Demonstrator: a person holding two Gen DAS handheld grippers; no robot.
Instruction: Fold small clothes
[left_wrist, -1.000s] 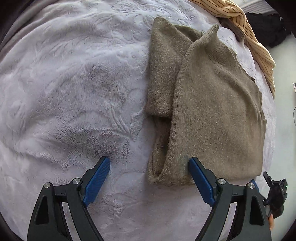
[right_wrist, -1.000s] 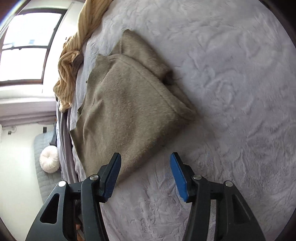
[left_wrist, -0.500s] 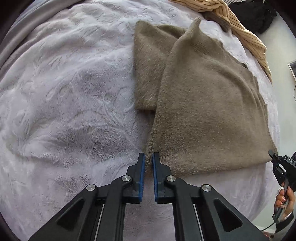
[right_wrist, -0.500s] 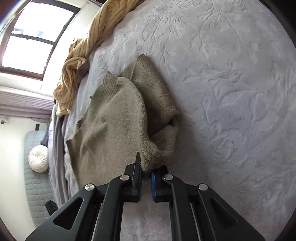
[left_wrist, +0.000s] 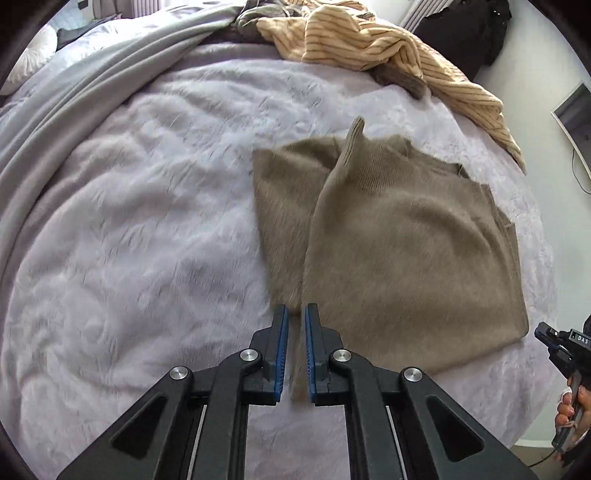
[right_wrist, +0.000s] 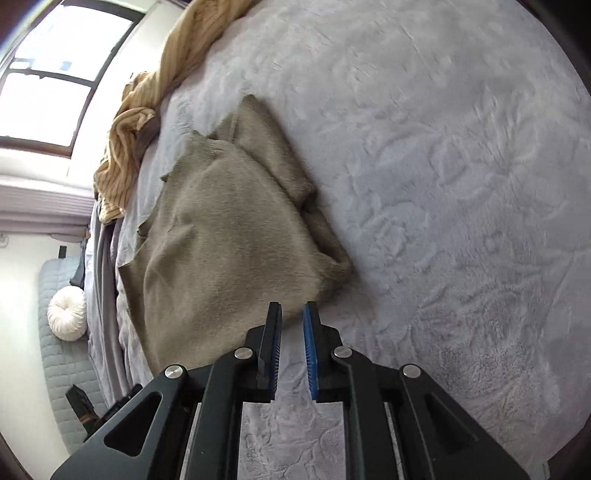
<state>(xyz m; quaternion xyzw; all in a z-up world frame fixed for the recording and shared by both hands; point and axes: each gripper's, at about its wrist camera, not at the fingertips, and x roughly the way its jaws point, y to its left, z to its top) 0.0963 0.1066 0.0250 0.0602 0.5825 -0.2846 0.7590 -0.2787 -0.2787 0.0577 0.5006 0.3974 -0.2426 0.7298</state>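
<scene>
A small olive-brown knit sweater lies partly folded on a pale lilac plush blanket. My left gripper is shut on the sweater's near-left hem corner; a strip of brown knit shows between the blue pads. In the right wrist view the sweater lies left of centre. My right gripper is shut on its near hem edge, with cloth running into the narrow gap. The right gripper's body also shows in the left wrist view at the right edge.
A tan striped garment is heaped at the bed's far edge, also in the right wrist view. A grey sheet lies bunched at far left. A window and a white round cushion are off the bed.
Both grippers went from wide open to shut on the sweater's near hem. Since then both have drawn back and lifted, so the sweater sits farther away in both views.
</scene>
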